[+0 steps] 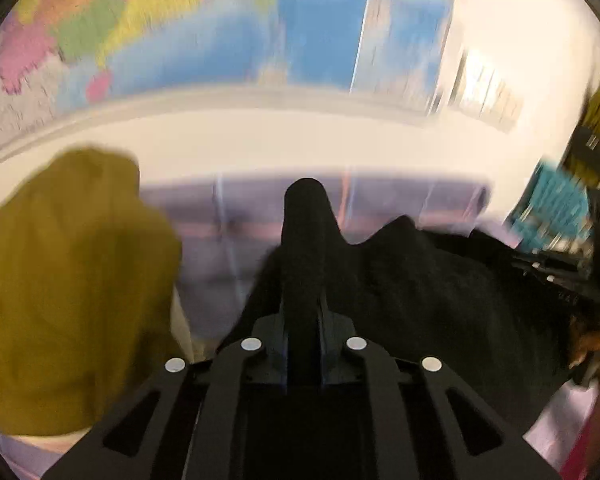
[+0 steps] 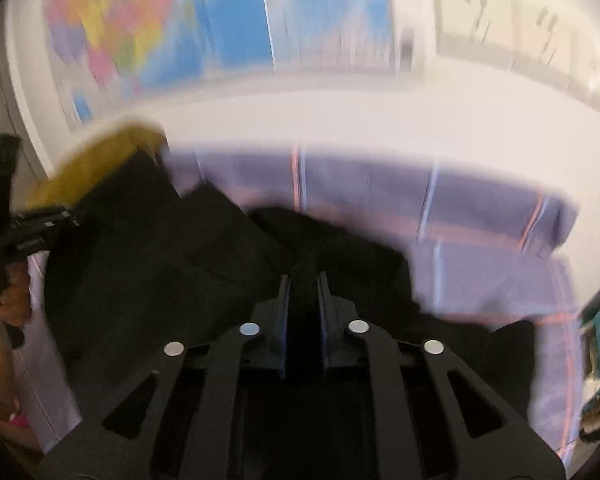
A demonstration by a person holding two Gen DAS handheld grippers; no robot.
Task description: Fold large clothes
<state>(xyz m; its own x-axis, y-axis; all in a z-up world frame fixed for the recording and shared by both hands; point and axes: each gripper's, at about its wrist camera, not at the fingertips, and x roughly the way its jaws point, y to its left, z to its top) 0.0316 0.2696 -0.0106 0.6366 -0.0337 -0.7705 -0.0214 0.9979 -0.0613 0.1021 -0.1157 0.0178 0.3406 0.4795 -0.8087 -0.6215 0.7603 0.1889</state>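
A bed (image 2: 480, 208) with a lilac checked sheet is seen below a wall map (image 1: 320, 32). A black garment (image 1: 440, 288) is spread across the sheet, between the two grippers, its long axis judged to run from one to the other. An olive garment (image 1: 68, 288) is piled just left of it.

Left gripper (image 1: 305, 200): fingers nearly closed, black cloth pinched at the garment's left end. Right gripper (image 2: 303, 280): fingers nearly closed on a bunched fold at the right end. Both ends are held, so neither hand is nearer. Next move is judged to be a lift and fold; blur hides the edges.
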